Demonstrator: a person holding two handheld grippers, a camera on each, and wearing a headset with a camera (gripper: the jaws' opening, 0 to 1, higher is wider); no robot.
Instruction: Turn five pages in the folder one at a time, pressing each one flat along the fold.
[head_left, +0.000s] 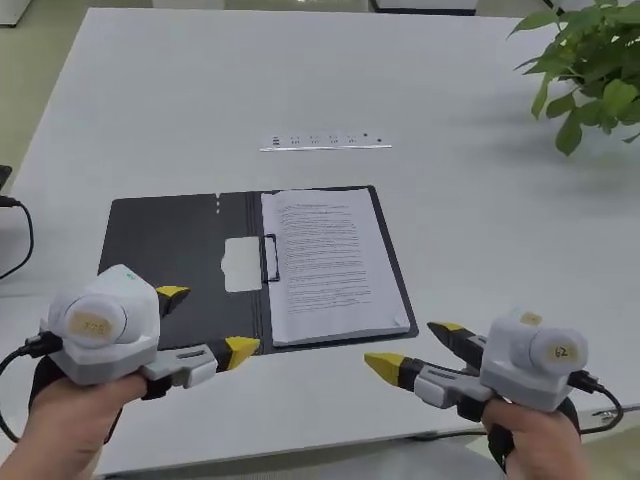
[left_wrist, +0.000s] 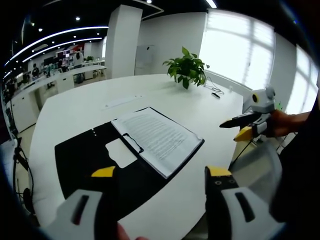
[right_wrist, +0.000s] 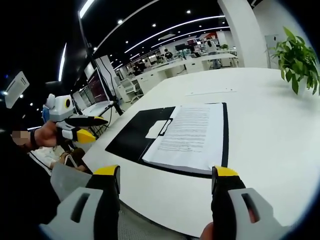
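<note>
The folder (head_left: 170, 250) lies open in the middle of the head view on the white desk (head_left: 480, 220). Its black cover spreads to the left, and a stack of printed pages (head_left: 330, 265) lies on the right half under a clip (head_left: 270, 258) beside the fold. At lower left, the left hand-held gripper (head_left: 206, 320) hovers over the cover's near edge, jaws spread wide and empty. At lower right, the right hand-held gripper (head_left: 414, 345) (just off the folder's near corner) is also wide apart, gripping nothing. A leafy plant (head_left: 590, 70) occupies the upper right corner.

Folder (head_left: 170, 255) black or charcoal; pages (head_left: 325, 265) white.
</note>
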